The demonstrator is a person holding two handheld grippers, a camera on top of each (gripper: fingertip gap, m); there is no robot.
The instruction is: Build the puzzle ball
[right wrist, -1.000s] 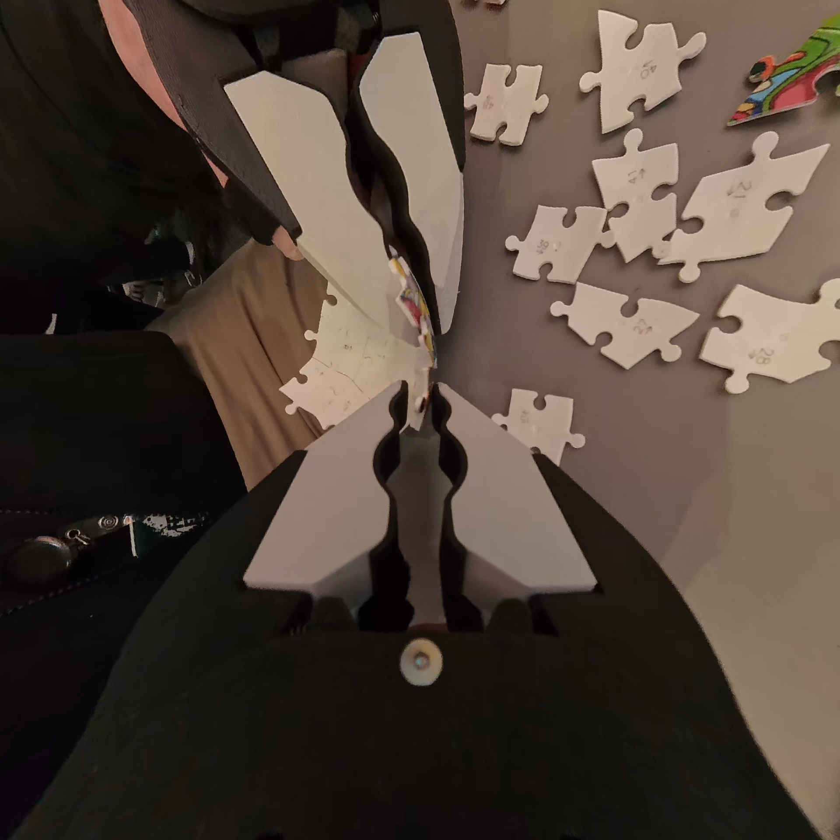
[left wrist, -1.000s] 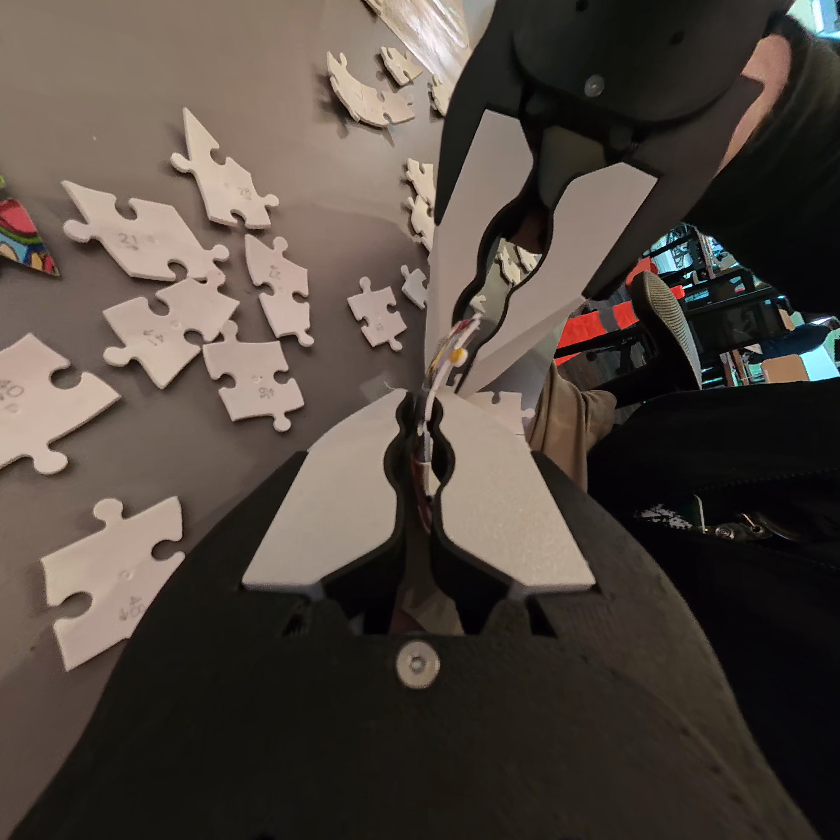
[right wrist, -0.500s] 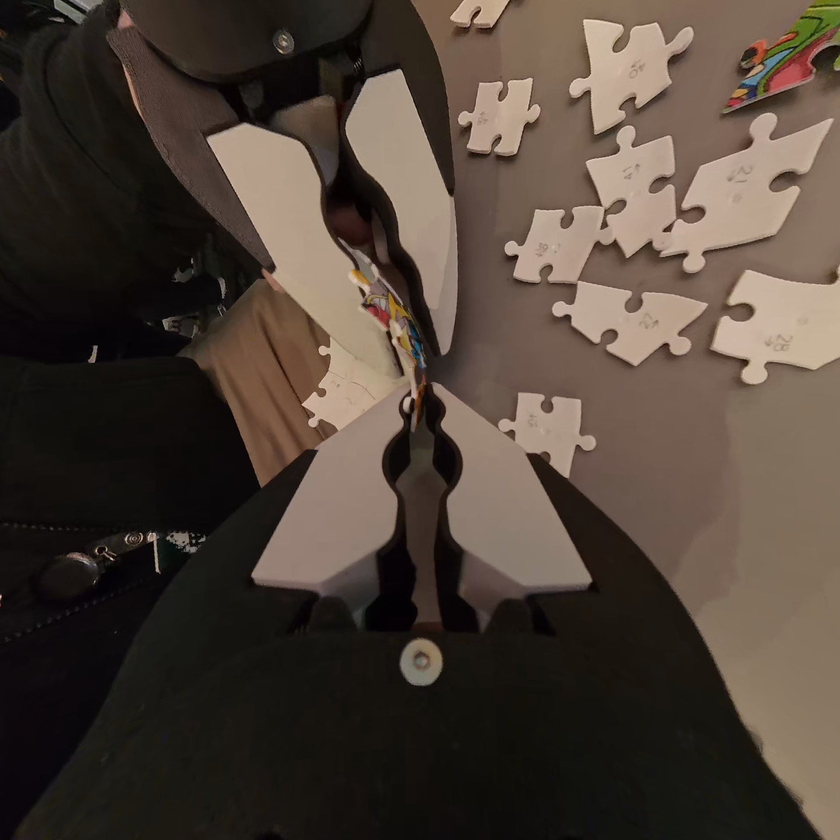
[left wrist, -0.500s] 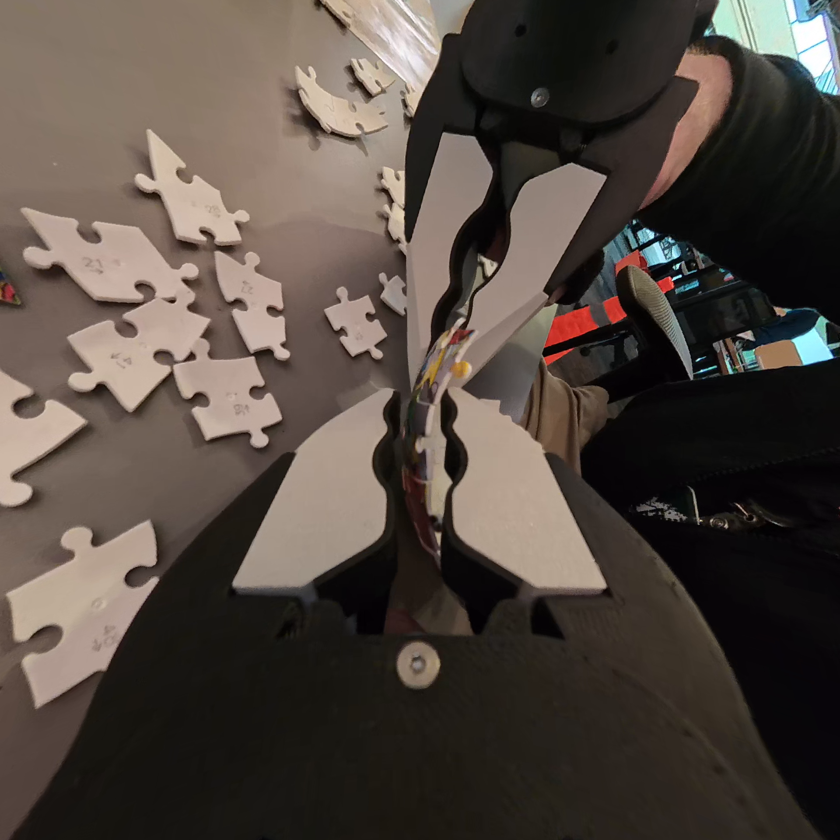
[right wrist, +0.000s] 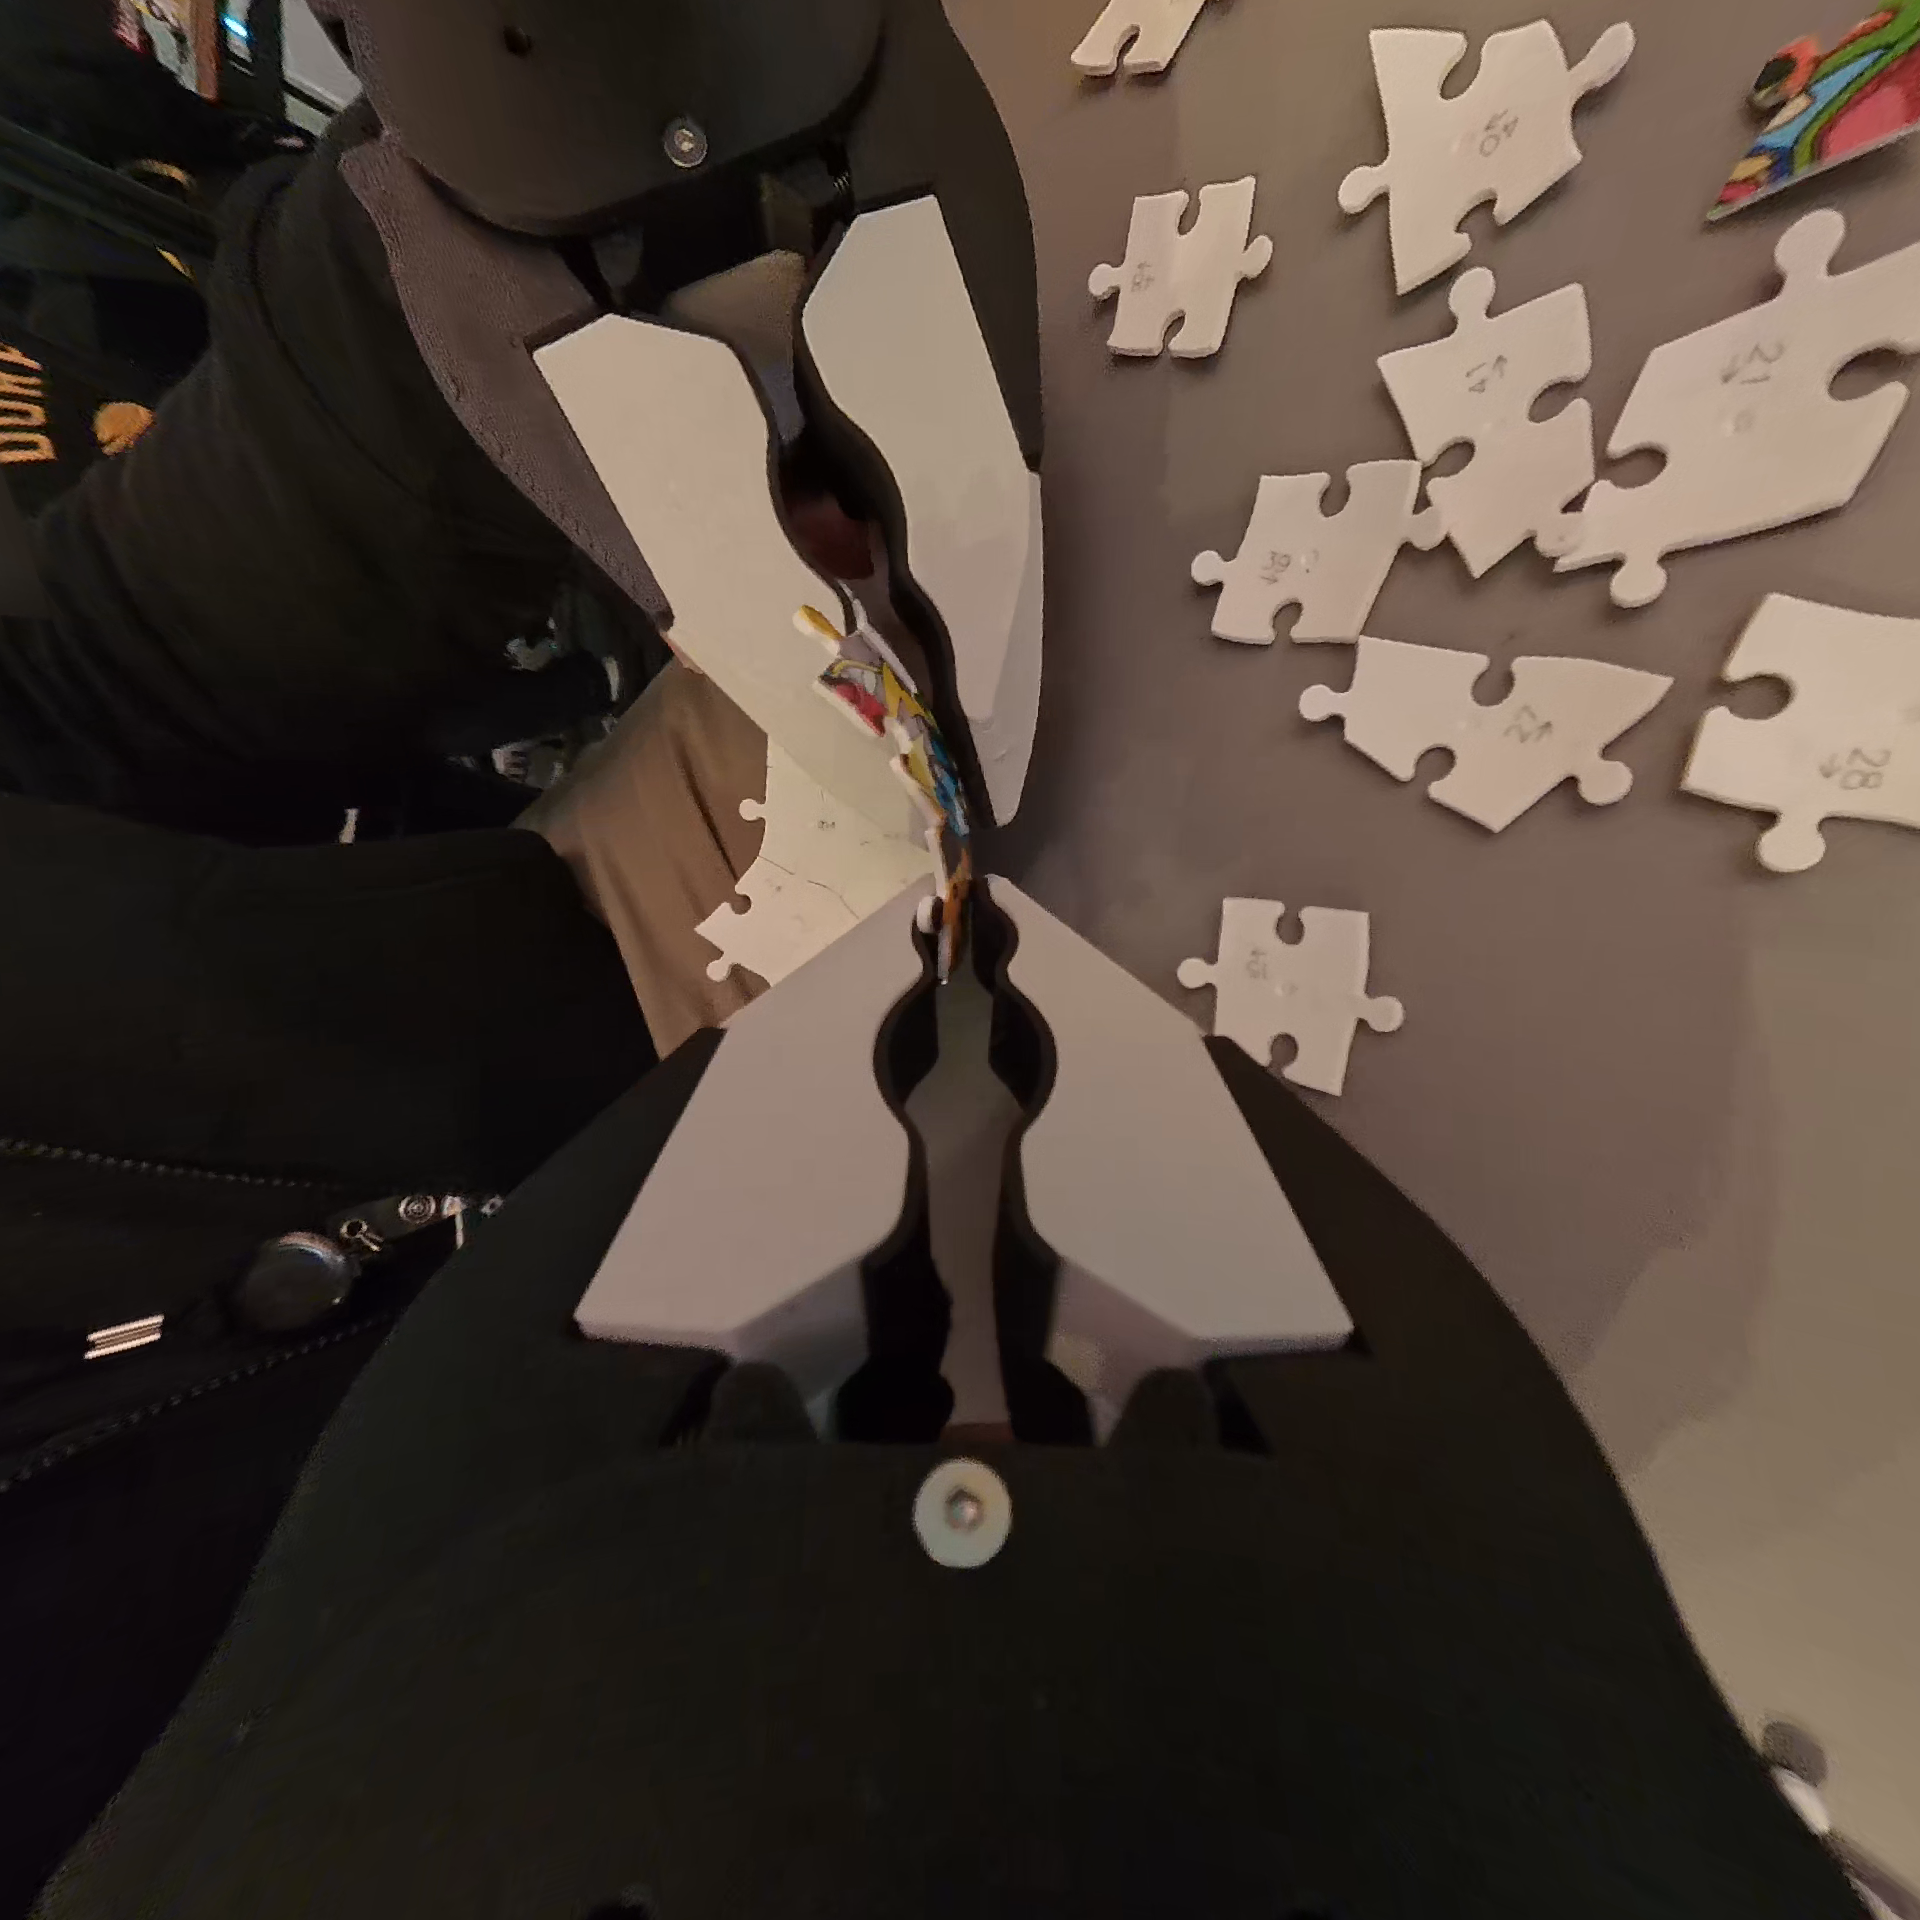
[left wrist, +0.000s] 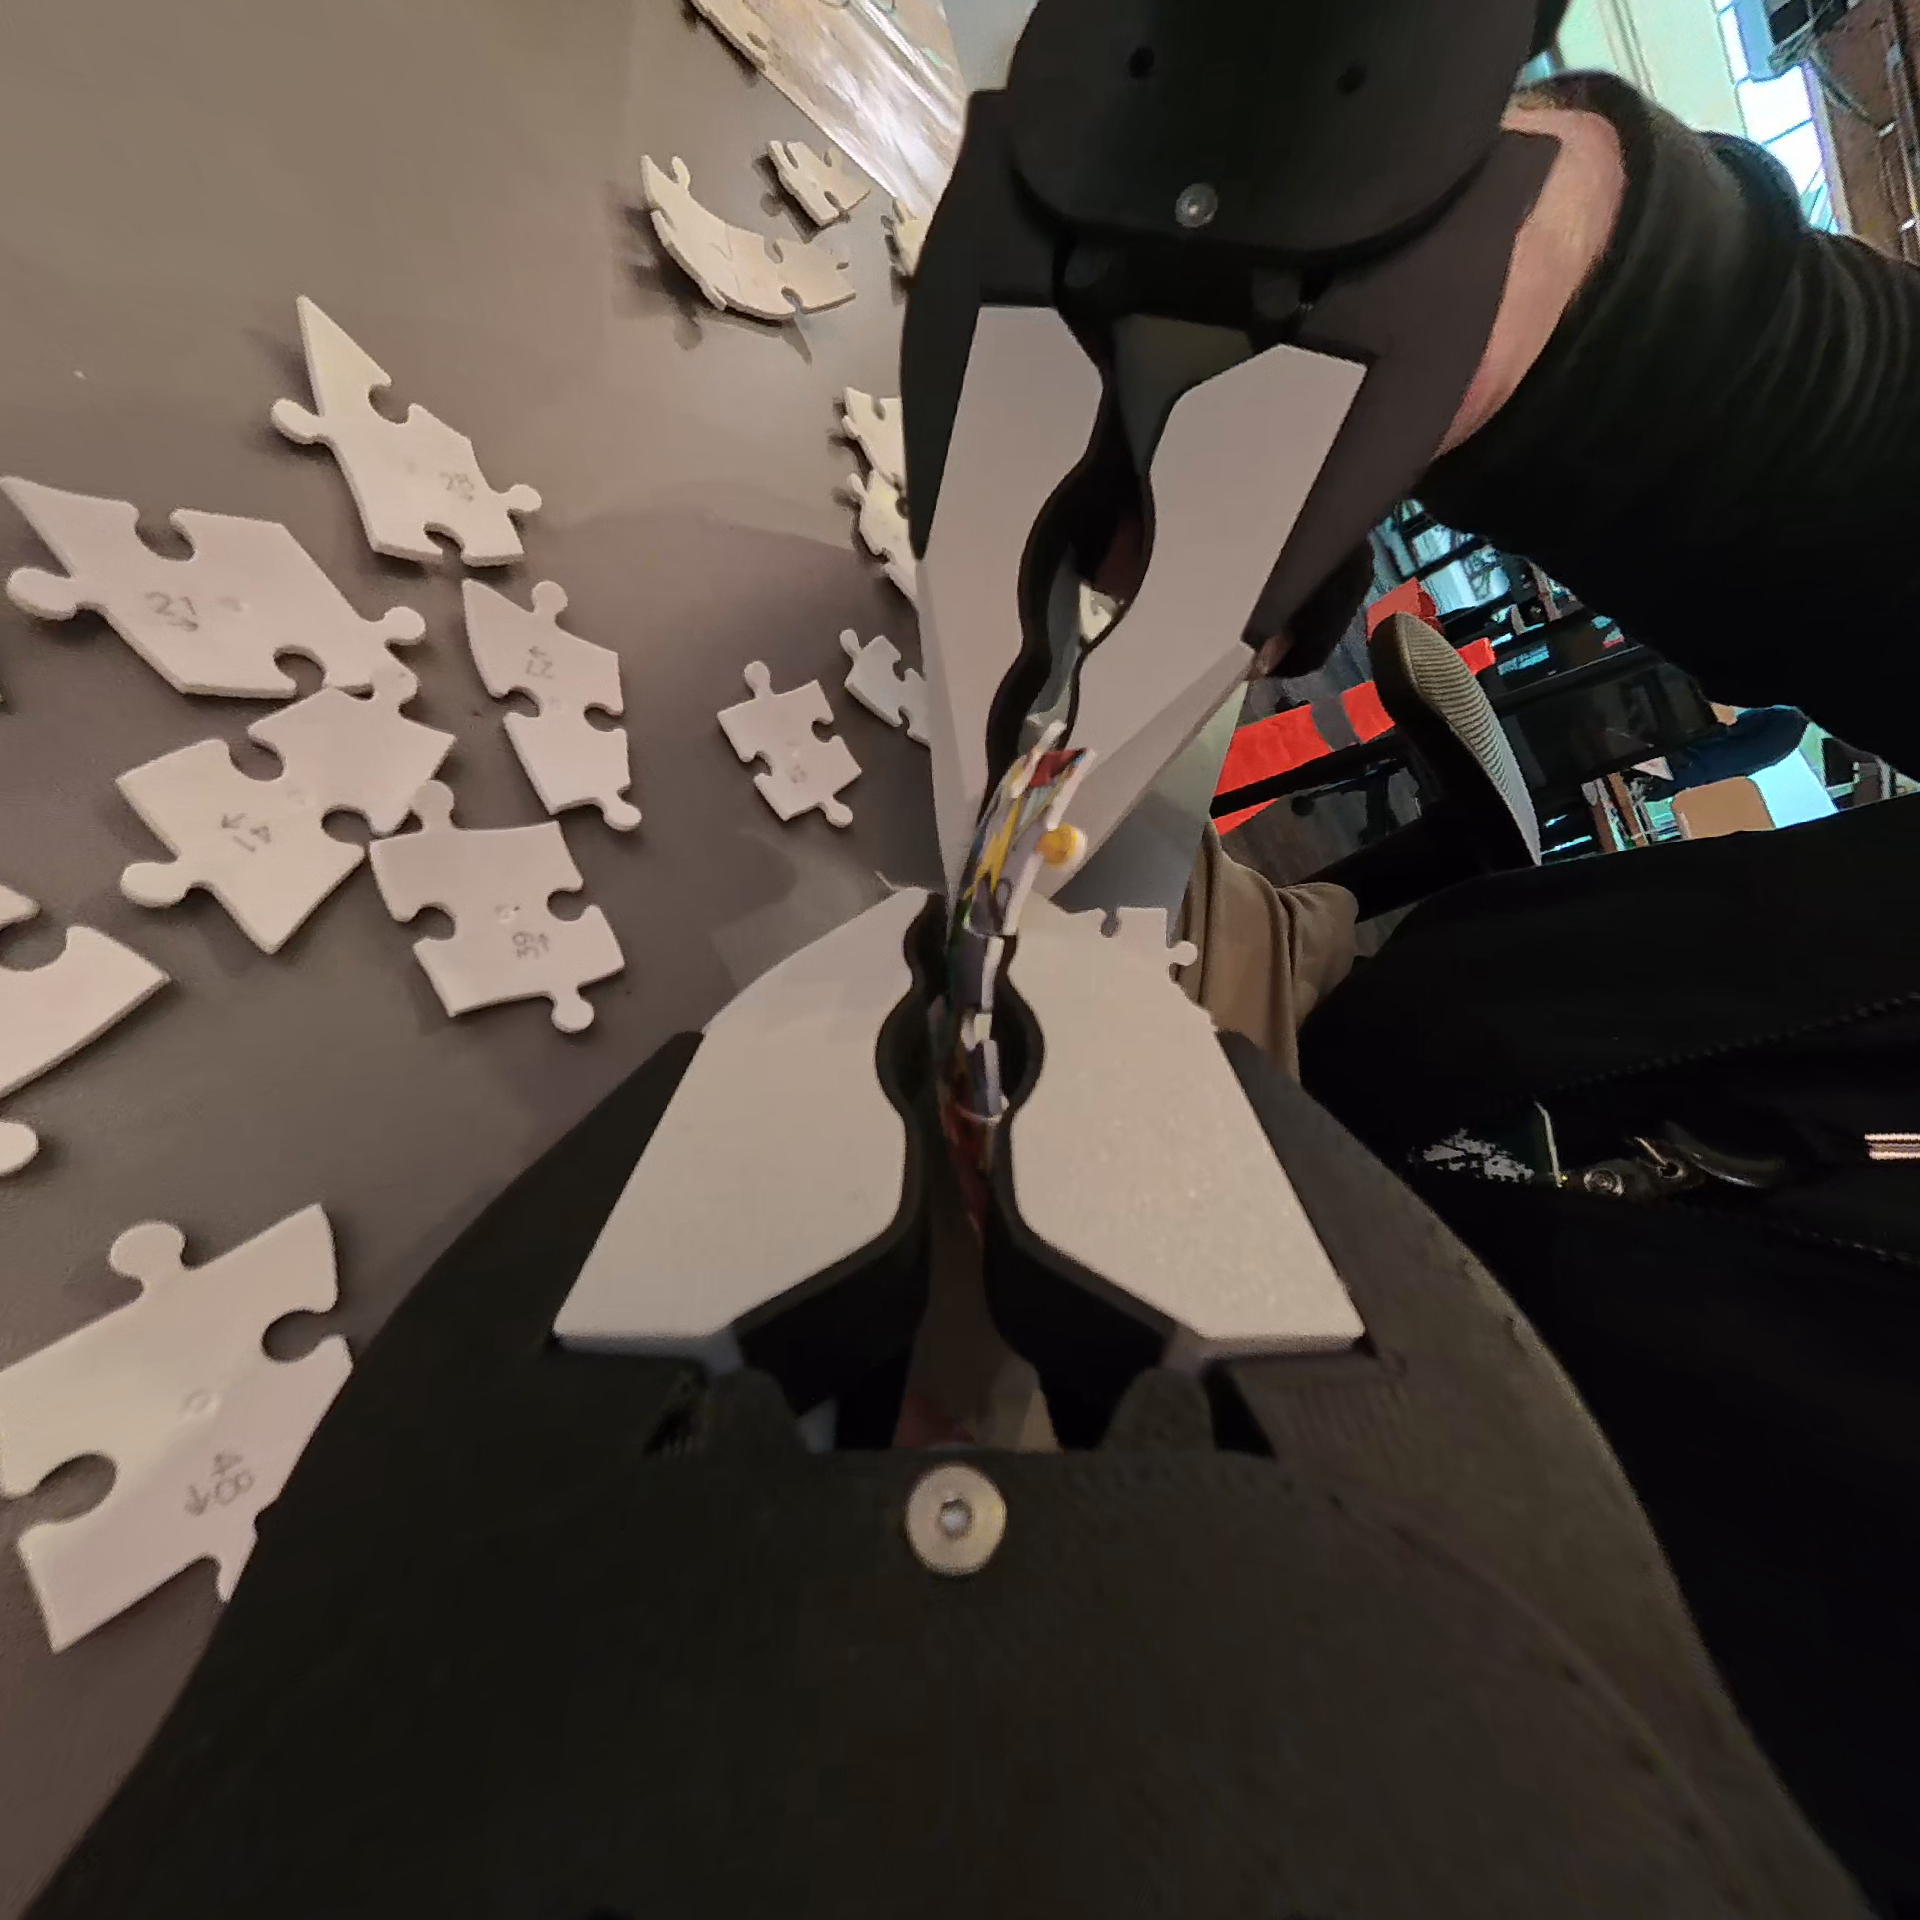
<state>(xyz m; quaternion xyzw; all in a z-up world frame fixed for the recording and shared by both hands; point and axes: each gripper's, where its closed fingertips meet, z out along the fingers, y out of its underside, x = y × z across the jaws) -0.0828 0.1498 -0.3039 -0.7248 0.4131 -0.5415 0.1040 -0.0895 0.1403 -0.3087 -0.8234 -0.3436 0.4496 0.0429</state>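
A curved section of joined puzzle pieces (left wrist: 1023, 821) with a colourful printed face hangs edge-on between my two grippers, above the table's near edge. My left gripper (left wrist: 971, 920) is shut on its lower end. My right gripper (left wrist: 1013, 857) comes in from above, tip to tip with the left, and is shut on its upper end. In the right wrist view my right gripper (right wrist: 961, 909) pinches the section's tab, and my left gripper (right wrist: 982, 810) clamps the coloured face (right wrist: 894, 717). The section's white back (right wrist: 821, 873) fans out to the left.
Several loose pieces lie white side up on the dark grey table (left wrist: 260, 208), the nearest ones (left wrist: 499, 914) (right wrist: 1288, 987) beside the grippers. A curved joined strip (left wrist: 738, 249) lies farther back. A colourful piece (right wrist: 1829, 114) lies at the top right. The person's dark clothing (left wrist: 1662, 1351) is close by. Only a small space, under 4 cm, lies between the two pairs of fingers.
Both grippers stay shut on the section. They have drawn back and tilted, so each shows more of the other's body. The coloured face has turned more into view.
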